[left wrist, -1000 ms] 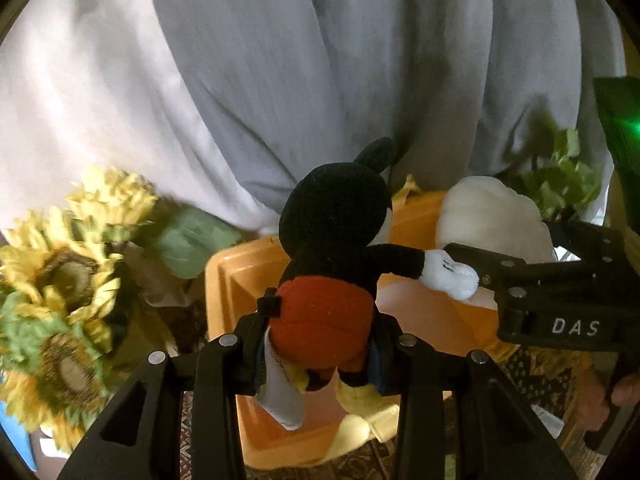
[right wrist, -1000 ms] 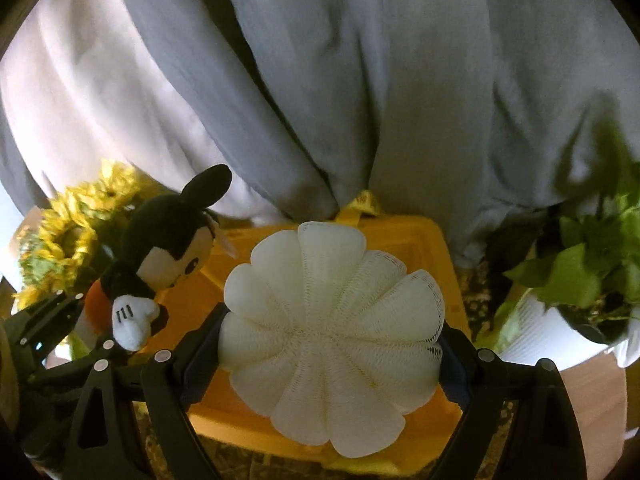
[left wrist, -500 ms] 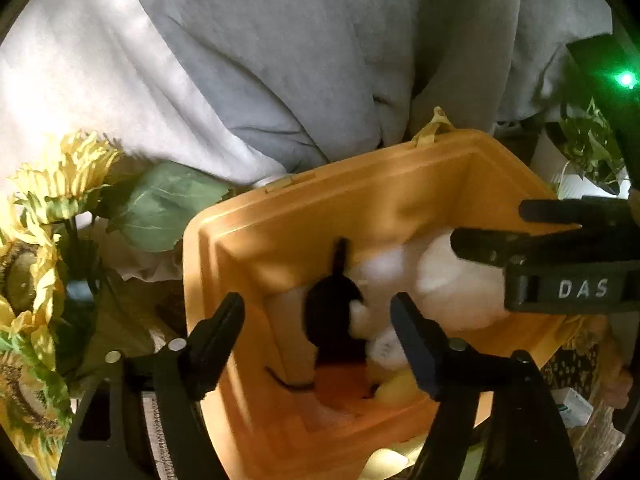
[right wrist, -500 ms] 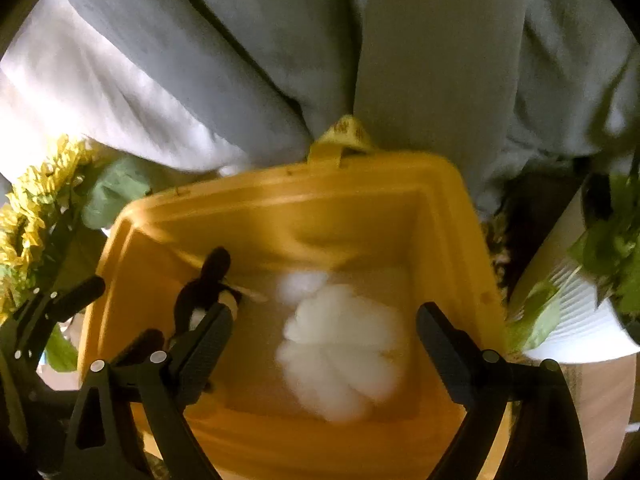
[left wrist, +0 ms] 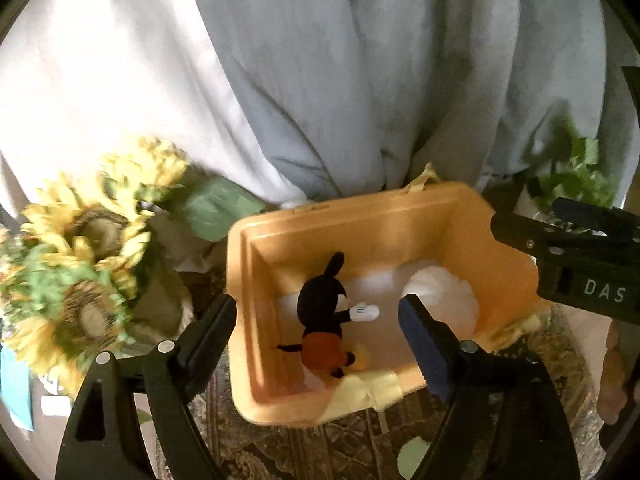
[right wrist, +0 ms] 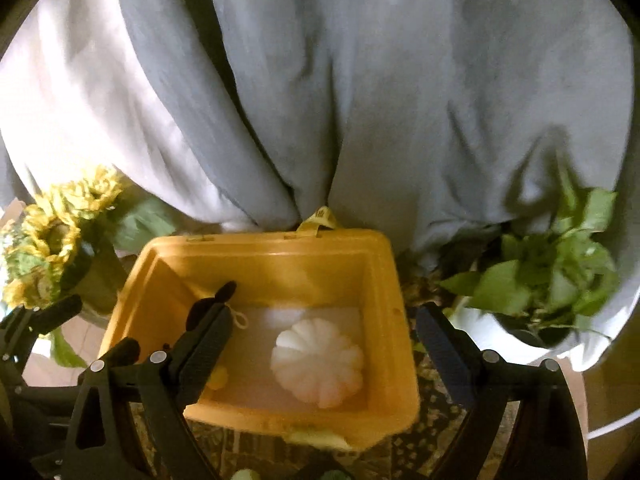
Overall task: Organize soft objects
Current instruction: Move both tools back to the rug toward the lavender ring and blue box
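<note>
Left gripper (left wrist: pixel 320 320) is sitting with its fingers (left wrist: pixel 420 334) spread wide, and they've just been opening up, with nothing pinched between them. It's hanging over the near edge of the orange bin (left wrist: pixel 256 276), and the mouse plush (left wrist: pixel 324 320) is lying loose down on the bin floor, framed in the gap but not touched by either finger. Black head pointing toward the back wall, red shorts toward the near wall, one white-gloved hand sticking out to the right.

Right gripper (right wrist: pixel 320 332) is doing the same thing: fingers (right wrist: pixel 206 338) standing wide apart and gripping nothing. The white pumpkin-shaped cushion (right wrist: pixel 318 362) is resting flat on the bin bottom below that gap, clear of both fingers. From this side the left finger is covering most of the plush, so only a black ear is peeking out above it, plus a yellow foot lower down.

In the left wrist view the cushion is lying just to the right of the plush, close but I can't tell if they're actually touching. The right gripper's black body with "DAS" on it is poking in from the right edge there.

Around the bin: sunflowers (left wrist: pixel 84 268) are bunching up on the left, a leafy green plant (right wrist: pixel 552 276) in a white pot is sitting on the right, and a big grey curtain (right wrist: pixel 360 100) is hanging behind everything. The bin is sitting on a dark patterned surface (left wrist: pixel 360 440).
</note>
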A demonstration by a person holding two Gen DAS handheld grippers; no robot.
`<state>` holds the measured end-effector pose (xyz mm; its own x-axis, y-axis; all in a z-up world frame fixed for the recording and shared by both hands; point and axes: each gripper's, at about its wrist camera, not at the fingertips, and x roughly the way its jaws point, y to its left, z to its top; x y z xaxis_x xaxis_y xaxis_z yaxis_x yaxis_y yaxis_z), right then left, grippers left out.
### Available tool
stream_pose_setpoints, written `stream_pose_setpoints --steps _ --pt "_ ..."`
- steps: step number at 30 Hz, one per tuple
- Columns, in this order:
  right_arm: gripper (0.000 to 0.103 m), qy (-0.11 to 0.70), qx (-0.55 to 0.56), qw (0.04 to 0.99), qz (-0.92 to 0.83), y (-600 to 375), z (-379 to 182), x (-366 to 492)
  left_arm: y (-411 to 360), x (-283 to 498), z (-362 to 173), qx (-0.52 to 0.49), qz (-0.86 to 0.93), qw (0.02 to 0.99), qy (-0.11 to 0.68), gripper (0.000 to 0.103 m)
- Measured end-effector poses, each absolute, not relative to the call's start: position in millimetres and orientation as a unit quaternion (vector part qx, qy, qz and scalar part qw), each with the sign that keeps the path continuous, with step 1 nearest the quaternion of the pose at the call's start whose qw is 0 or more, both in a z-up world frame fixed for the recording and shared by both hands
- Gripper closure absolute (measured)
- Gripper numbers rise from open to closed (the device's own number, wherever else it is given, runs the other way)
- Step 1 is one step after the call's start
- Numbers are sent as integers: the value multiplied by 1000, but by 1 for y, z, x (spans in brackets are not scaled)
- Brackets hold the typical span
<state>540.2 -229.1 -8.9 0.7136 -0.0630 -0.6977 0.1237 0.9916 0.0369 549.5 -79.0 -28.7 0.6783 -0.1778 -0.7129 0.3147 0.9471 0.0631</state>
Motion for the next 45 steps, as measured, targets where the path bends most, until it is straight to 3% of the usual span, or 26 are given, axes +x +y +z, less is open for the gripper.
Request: stream_pose_setpoints --steps 15,30,45 --pt "9 344 -4 936 -77 -218 21 438 -75 440 -4 95 -118 935 320 15" --pt "9 417 20 907 -61 -235 -38 384 -95 383 -62 82 -135 897 413 13" --pt "10 507 25 861 -34 -250 -110 381 -114 377 -131 80 -129 847 509 12"
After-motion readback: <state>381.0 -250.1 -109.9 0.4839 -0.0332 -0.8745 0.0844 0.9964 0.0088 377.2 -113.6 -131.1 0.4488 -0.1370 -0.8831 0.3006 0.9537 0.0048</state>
